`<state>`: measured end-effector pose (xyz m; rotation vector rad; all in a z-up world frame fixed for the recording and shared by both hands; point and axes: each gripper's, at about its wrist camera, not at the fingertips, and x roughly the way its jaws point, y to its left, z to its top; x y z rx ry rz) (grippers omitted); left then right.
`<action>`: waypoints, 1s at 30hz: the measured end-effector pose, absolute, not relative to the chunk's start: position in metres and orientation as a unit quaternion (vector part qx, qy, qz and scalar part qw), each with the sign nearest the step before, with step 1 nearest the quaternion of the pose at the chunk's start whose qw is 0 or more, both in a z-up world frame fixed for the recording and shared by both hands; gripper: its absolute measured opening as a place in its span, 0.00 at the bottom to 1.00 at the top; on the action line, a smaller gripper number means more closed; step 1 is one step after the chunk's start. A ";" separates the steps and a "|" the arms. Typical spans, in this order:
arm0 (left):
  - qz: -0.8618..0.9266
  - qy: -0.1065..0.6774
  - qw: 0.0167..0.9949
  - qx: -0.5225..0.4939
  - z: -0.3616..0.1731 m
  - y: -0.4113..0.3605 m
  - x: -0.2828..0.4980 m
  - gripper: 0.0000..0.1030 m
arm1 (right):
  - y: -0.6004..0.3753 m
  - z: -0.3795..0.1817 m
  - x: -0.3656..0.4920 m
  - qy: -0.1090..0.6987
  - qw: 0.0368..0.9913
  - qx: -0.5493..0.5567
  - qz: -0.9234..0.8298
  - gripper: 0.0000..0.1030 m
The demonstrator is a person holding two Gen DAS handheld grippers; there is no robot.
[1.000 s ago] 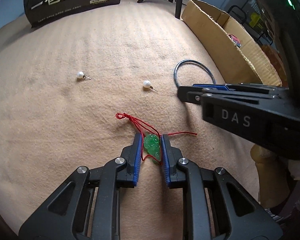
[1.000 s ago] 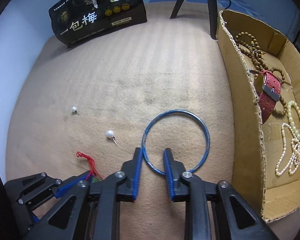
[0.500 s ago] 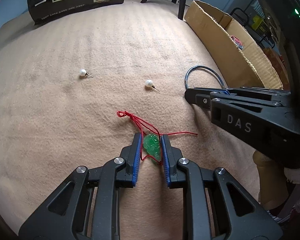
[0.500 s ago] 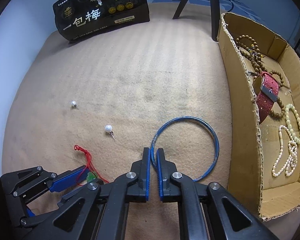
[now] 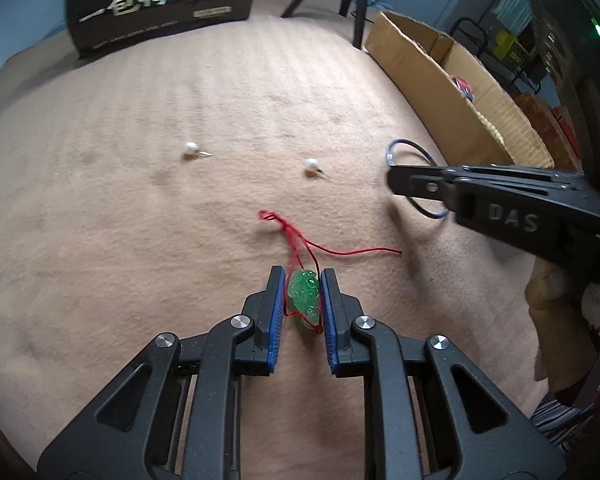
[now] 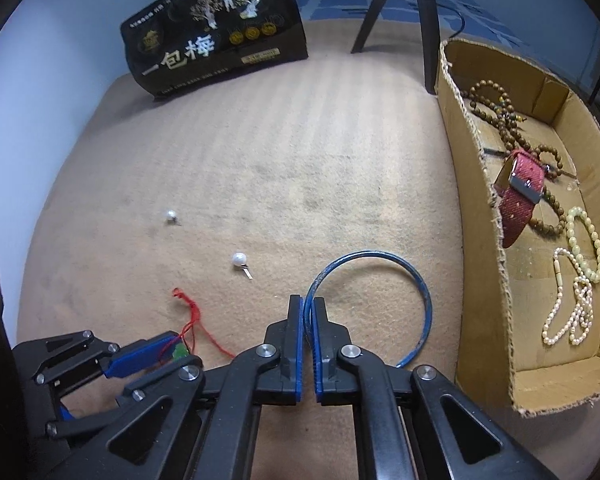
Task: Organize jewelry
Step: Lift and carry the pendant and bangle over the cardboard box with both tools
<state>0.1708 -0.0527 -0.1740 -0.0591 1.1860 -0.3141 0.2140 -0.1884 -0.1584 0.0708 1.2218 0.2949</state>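
Observation:
A green jade pendant [image 5: 305,294] on a red cord [image 5: 328,250] sits between the blue pads of my left gripper [image 5: 303,276], which is shut on it just above the beige blanket. My right gripper [image 6: 308,304] is shut on the left rim of a blue bangle [image 6: 422,300], which tilts up off the blanket; in the left wrist view that right gripper [image 5: 396,178] shows side-on with the bangle [image 5: 410,146]. Two pearl earrings [image 5: 191,147] [image 5: 311,165] lie loose on the blanket, farther away.
An open cardboard box [image 6: 496,256] at the right holds brown wooden beads [image 6: 508,120], a red strap [image 6: 520,196], a pale green bead string [image 6: 590,240] and a pearl necklace [image 6: 572,312]. A black printed bag [image 6: 216,36] and dark tripod legs [image 6: 426,20] stand at the blanket's far edge.
My right gripper closed onto the bangle's rim and tipped it up off the blanket. My left gripper, holding the pendant, lifted slightly, pulling the red cord taut.

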 end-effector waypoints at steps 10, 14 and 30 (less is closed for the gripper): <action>-0.150 0.519 0.838 -0.074 -0.133 -0.023 0.160 0.16 | -0.190 -0.119 0.202 0.538 0.824 0.059 0.165 0.01; -0.164 0.499 0.846 -0.094 -0.111 -0.022 0.160 0.16 | -0.192 -0.100 0.200 0.519 0.835 0.066 0.172 0.01; -0.216 0.435 0.867 -0.115 -0.055 -0.071 0.179 0.16 | -0.240 -0.033 0.188 0.452 0.874 0.084 0.157 0.01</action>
